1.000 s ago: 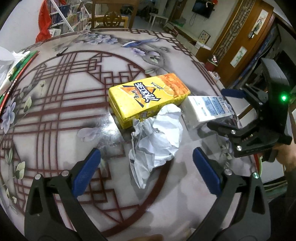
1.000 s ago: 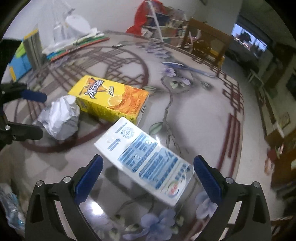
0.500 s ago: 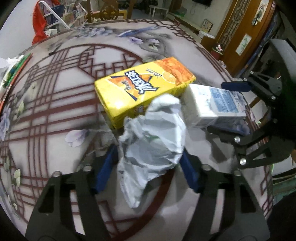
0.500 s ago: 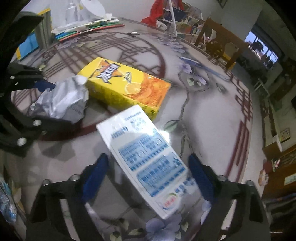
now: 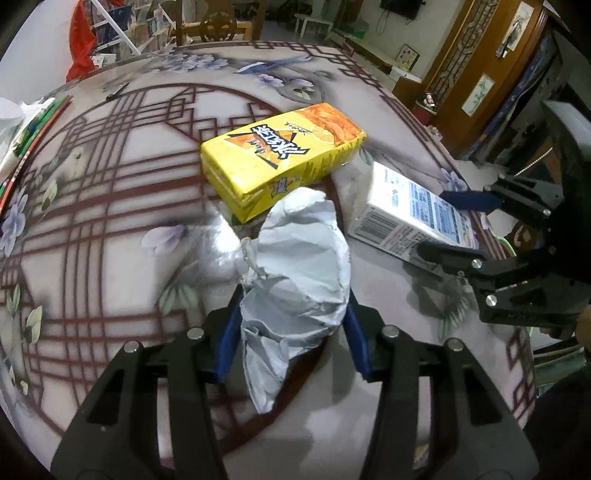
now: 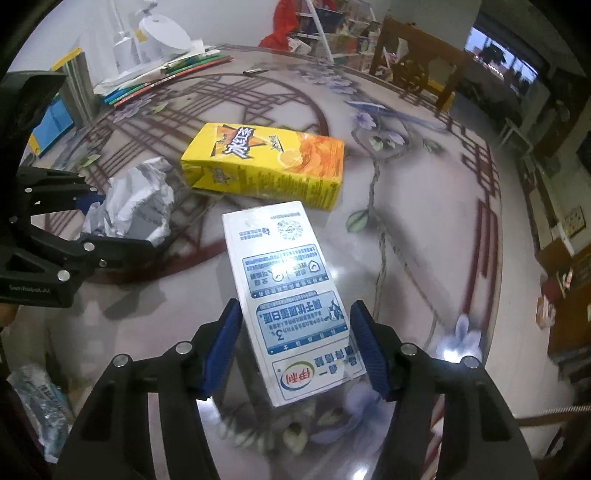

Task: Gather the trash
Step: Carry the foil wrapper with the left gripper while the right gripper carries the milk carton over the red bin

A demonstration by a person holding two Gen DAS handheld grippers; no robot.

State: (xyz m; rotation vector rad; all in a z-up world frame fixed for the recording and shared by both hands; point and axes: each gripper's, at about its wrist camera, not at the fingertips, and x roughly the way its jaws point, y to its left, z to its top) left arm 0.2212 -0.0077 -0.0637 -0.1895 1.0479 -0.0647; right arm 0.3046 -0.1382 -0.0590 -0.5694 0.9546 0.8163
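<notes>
Now we are mid-grasp near the surface's edge: the left claw has just been closing on the crumpled paper, the right claw on the milk carton, and next we must lift both clear of the yellow drink box.

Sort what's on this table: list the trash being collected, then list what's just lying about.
Trash:
- crumpled paper, between the left gripper pads
- white carton, between the right gripper pads
- yellow carton, lying untouched

Lying about:
- stacked books
- white lamp
- pen
</notes>
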